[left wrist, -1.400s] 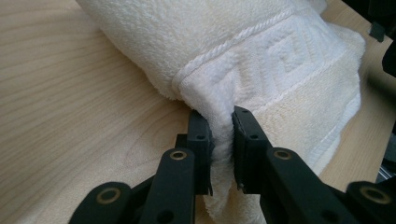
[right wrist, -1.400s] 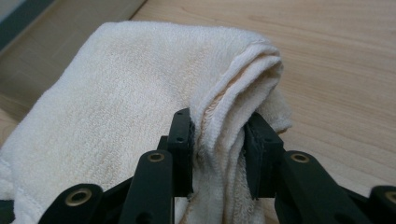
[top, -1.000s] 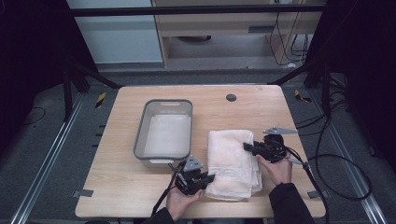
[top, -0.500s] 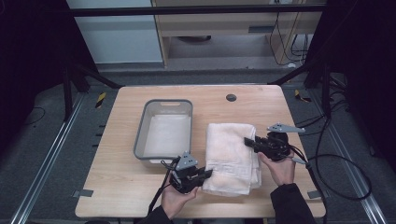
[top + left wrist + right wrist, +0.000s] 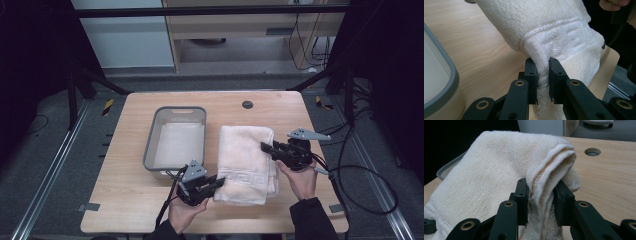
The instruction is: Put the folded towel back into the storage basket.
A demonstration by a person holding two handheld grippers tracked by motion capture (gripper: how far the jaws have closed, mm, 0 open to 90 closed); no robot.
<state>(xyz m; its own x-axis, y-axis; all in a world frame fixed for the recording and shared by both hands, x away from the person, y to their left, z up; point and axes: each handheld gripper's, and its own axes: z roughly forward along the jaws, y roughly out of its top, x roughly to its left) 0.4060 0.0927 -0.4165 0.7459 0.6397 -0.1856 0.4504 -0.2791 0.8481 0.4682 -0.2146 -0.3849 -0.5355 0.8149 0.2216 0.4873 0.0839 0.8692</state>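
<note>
Two grippers are clamped on one towel (image 5: 247, 160) here, one at each side. The left gripper (image 5: 214, 184) is seen low in the high view, at the towel's near left corner, and in the left gripper view (image 5: 543, 75) a bunched fold of white terry is squeezed tight between its black jaws, hem stitching and all. The right gripper (image 5: 266, 148) is parked on the towel's right edge, about halfway along; in the right gripper view (image 5: 540, 200) a thick stack of folded layers is pinched between its jaws, so neither pair is spread at all.

The towel itself is folded into a long pad and is laid on the right half of the table (image 5: 125, 190), just beside a grey bin (image 5: 150, 155), which is set a bit left of centre. The pinched edges are pulled up off the wood a little, which is pretty clear in both gripper views. A round hole (image 5: 247, 104) is set in the tabletop past the towel's far end. Cables are trailed off the right gripper toward the floor.
</note>
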